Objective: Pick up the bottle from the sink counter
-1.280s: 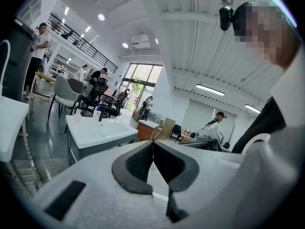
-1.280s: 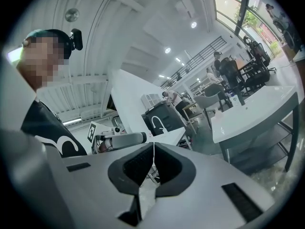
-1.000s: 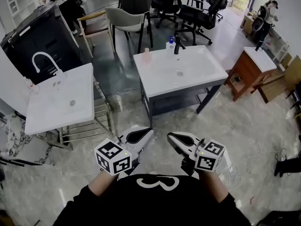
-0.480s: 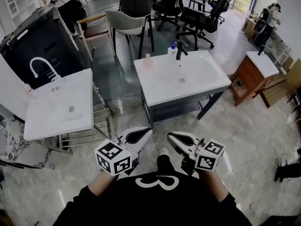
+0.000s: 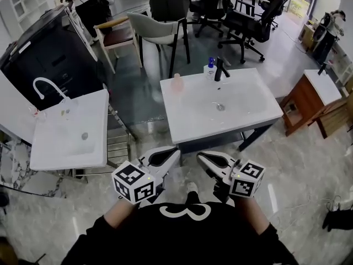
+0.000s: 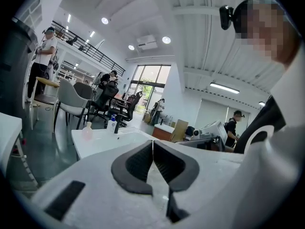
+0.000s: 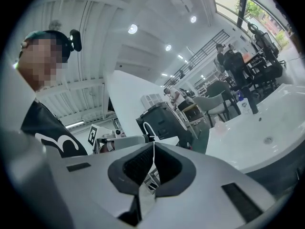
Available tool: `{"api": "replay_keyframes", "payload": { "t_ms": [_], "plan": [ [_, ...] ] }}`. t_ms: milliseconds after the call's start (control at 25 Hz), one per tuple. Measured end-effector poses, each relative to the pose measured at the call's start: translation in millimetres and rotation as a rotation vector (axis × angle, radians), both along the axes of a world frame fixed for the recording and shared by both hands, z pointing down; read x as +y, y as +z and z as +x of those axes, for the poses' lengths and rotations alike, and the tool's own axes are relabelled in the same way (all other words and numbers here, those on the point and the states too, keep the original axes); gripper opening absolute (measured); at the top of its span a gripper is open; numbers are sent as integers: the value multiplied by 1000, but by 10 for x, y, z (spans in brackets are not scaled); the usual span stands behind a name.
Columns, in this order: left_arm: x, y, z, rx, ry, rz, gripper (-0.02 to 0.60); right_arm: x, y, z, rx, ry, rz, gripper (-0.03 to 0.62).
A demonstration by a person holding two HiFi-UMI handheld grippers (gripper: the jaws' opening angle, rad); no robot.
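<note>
The pale marble floor takes up most of the head view, and on it, straight ahead of the person, stands a white sink counter on dark legs. To its left is a tall black cabinet, and in front of that a second white washbasin with a curved white tap, set on a metal rack. Behind the sink counter are a grey shell chair, a wooden chair with a brown seat and black office chairs. To its right is a brown wooden vanity with a white top. The left gripper and the right gripper are held side by side low in the view, close to the person's black shirt, just short of the counter's near edge and well apart from anything on it. Each gripper view shows the two dark pads pressed tip to tip with nothing between them — both pairs of jaws are closed and empty. A black faucet rises at the counter's far edge. Just beside it on the left stands a white bottle with a blue cap. A small pink bottle stands upright near the far left corner, apart from the other — the sunken bowl and its drain lie between the grippers and both bottles.
</note>
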State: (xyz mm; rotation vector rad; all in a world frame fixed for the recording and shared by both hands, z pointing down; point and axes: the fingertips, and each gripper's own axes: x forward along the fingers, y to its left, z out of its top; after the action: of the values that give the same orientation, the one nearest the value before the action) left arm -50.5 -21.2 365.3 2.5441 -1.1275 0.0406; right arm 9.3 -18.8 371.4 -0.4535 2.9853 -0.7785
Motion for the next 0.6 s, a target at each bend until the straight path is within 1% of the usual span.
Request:
{"api": "replay_keyframes", "payload": {
  "t_ms": [320,480,600],
  "plan": [
    [-1059,44,250,-24,-20,-24,17,-1068,28,176,-8,-42,-21,14],
    [-1386,56,387,-42,-39,-28,17,-1411,20,284,-16,-64,-19,14],
    [-1584,55,409,-54,-63,-24,17,-1617,28,315,-23,-74,-14,14]
  ]
}}
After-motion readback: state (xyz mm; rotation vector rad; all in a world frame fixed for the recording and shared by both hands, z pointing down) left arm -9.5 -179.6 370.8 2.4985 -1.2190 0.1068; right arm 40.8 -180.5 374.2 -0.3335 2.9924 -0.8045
